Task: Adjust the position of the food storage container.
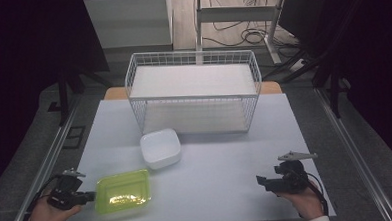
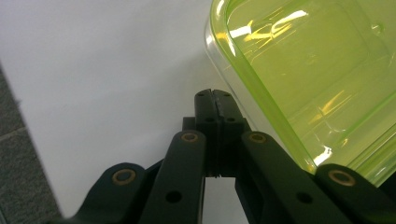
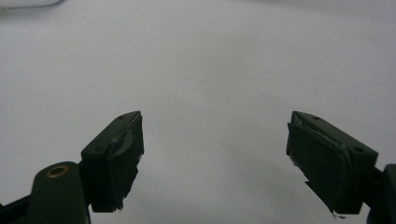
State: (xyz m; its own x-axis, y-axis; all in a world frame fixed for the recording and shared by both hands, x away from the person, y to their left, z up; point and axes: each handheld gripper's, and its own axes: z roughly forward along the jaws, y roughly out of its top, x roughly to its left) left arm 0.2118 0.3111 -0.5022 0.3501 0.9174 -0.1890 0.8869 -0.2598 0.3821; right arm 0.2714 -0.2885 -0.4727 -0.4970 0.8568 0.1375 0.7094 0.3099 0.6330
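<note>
Your left gripper [image 1: 90, 196] sits at the desk's [image 1: 227, 189] near-left corner, and its jaws are pressed flat together with nothing between them; in the left gripper view the two pads meet along a thin seam. The closed tip lies just beside the left rim of the green container [image 1: 123, 191], and whether it touches that rim you cannot tell from here.

The container is a shallow rectangular tub of clear, yellow-green plastic with rounded corners and a thickened lip. It rests on the desk near the front edge, toward the left, mouth up and empty, and the light glints in bright streaks off its floor [image 2: 308, 79]. Its walls look thin and slightly flared.

Just beyond its far-right corner stands a white square bowl [image 1: 160, 148] with rounded corners, near but apart from it. Behind that, along the desk's far edge, a white wire basket [image 1: 193, 93] stands.

Your right gripper [image 1: 261, 180] hovers near the front-right corner, well apart from the container, its jaws spread wide over bare desk surface [image 3: 210, 84].
</note>
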